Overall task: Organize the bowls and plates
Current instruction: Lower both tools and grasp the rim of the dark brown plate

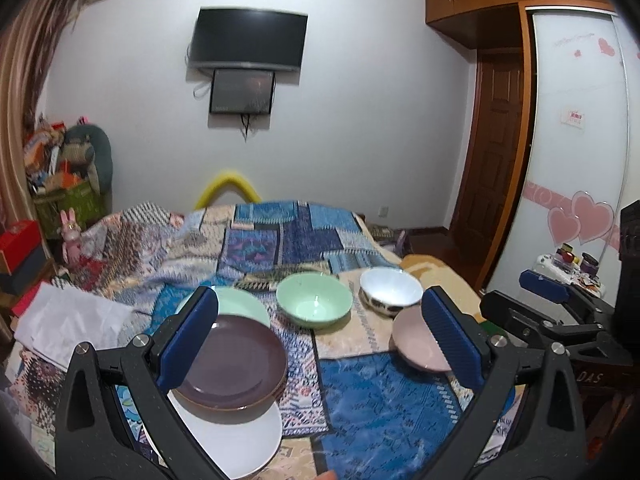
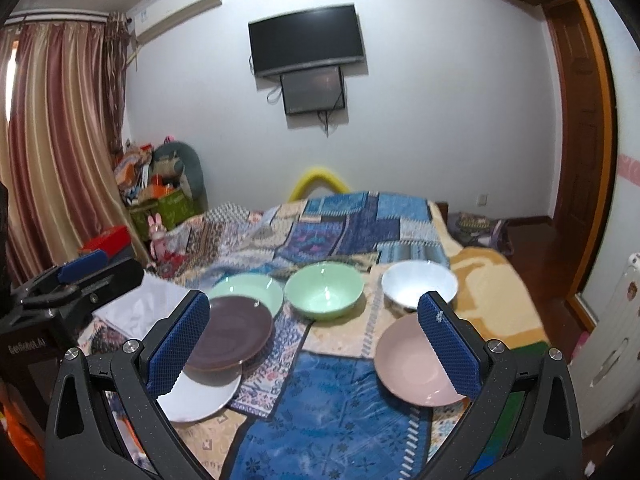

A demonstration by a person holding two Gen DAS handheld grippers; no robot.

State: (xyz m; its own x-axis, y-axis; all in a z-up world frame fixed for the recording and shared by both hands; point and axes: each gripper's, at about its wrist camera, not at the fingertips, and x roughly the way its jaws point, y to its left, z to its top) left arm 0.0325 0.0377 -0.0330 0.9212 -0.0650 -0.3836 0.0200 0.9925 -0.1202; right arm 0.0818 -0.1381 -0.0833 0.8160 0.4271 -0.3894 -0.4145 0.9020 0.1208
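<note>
Right now both grippers hang above a bed covered with a patchwork quilt (image 2: 344, 220), and both have the jaws spread wide with nothing between them. The left gripper (image 1: 320, 332) is over the near left side, the right gripper (image 2: 316, 344) more to the right. On the left lies a white plate (image 2: 200, 396), with a brown plate (image 2: 230, 332) stacked on it and a green plate (image 2: 248, 288) just behind. A green bowl (image 2: 324, 290) sits in the middle, a white bowl (image 2: 418, 282) to its right, and a pink plate (image 2: 412, 364) in front of the white bowl.
</note>
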